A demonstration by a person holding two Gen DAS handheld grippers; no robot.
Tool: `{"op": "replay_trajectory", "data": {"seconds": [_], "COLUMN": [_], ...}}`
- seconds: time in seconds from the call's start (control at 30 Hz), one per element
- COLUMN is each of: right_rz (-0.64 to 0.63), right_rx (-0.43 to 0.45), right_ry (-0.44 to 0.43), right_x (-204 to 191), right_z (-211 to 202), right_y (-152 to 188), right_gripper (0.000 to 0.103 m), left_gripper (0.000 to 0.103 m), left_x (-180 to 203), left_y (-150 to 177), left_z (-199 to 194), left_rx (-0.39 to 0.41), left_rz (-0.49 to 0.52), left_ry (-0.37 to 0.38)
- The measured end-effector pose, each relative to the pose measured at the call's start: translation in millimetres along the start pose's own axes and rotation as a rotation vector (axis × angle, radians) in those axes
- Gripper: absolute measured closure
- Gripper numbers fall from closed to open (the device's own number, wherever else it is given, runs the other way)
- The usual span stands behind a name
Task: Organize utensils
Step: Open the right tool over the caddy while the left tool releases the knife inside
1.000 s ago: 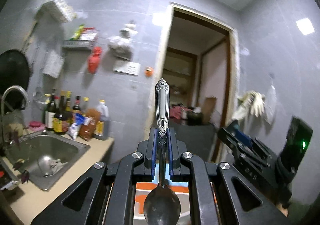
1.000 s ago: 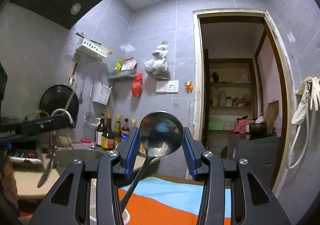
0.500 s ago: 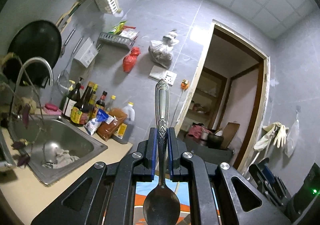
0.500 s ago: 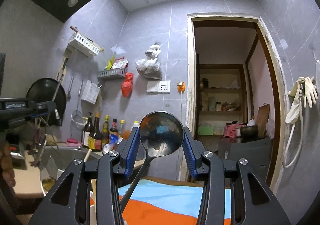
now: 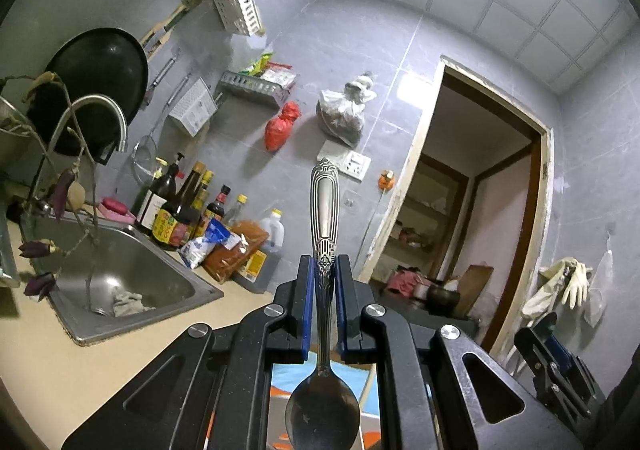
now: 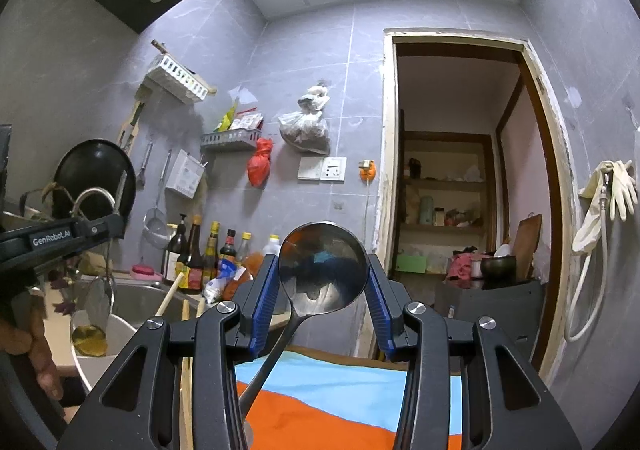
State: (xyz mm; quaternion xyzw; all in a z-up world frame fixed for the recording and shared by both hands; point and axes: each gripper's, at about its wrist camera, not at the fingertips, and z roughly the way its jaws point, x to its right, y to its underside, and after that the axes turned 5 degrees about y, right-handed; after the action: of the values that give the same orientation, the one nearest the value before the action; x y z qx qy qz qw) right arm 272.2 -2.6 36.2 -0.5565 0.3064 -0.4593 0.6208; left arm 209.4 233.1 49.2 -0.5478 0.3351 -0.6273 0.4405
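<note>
An ornate silver spoon (image 5: 324,234) stands at frame centre, handle up, bowl toward the lens — the left gripper (image 5: 324,282) pinches its neck between blue pads. A large dark steel ladle (image 6: 323,273) sits lower centre — the right gripper (image 6: 323,286) clamps its bowl. Steel sink (image 5: 76,330) at left, orange-and-blue cloth (image 6: 340,402) below.

The ladle (image 6: 323,277) handle's lower end is hidden behind the right gripper's (image 6: 323,304) body.
</note>
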Motion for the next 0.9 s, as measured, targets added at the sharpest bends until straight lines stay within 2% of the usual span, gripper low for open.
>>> {"op": "replay_trajectory", "data": {"seconds": [0.3, 0.57, 0.73, 0.8, 0.9], "right_rz": [-0.019, -0.025, -0.026, -0.019, -0.014], "right_rx": [-0.006, -0.029, -0.027, -0.022, -0.020], "right_ry": [-0.028, -0.067, -0.085, -0.095, -0.098], "right_x": [-5.9, -7.5, -8.7, -8.3, -8.8], "right_z": [-1.6, -2.2, -4.8, -6.6, -7.7], "right_y": [6.8, 10.9, 11.1, 11.4, 11.5], "right_gripper": [0.063, 0.062, 0.062, 0.058, 0.058], "left_gripper": [0.096, 0.096, 0.095, 0.095, 0.092], "left_x": [2.5, 0.1, 6.2, 9.0, 11.4], "left_y": [7.4, 9.2, 14.1, 16.0, 18.0], "left_z": [-4.9, -2.6, 0.9, 2.0, 2.0], "left_rx": [-0.054, -0.120, -0.161, -0.173, -0.178], "left_rz": [0.048, 0.039, 0.077, 0.091, 0.104], "left_ry": [0.017, 0.019, 0.016, 0.017, 0.022]}}
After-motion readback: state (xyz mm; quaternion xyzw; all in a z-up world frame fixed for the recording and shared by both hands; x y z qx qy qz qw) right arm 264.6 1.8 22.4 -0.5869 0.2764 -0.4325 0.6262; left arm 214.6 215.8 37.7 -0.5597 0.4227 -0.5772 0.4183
